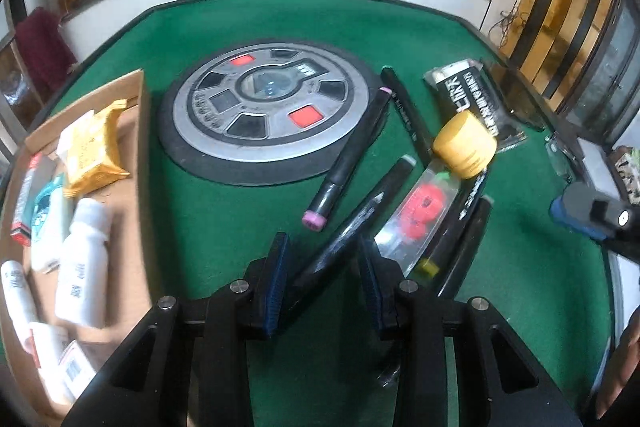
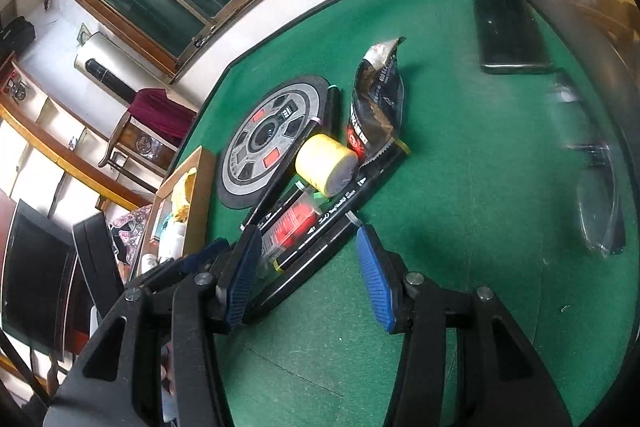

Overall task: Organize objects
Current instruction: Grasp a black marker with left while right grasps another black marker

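Note:
Several black markers lie in a loose pile on the green table. My left gripper [image 1: 323, 247] is open, its jaws either side of one black marker [image 1: 352, 223] without touching it. Beside it lie a pink-capped marker [image 1: 350, 159], a clear pack with red pieces [image 1: 420, 211], a yellow roll [image 1: 466, 139] and a black packet [image 1: 476, 99]. My right gripper [image 2: 306, 247] is open and empty, just short of the same pile; its markers [image 2: 336, 223], yellow roll [image 2: 326, 163] and black packet [image 2: 376, 107] show ahead.
A cardboard box [image 1: 142, 131] at the left holds white bottles [image 1: 84, 259], a yellow pack [image 1: 94, 147] and small boxes. A round grey disc [image 1: 264, 111] sits mid-table. A black phone-like slab [image 2: 510, 33] lies far right. The right gripper also shows in the left wrist view [image 1: 592, 215].

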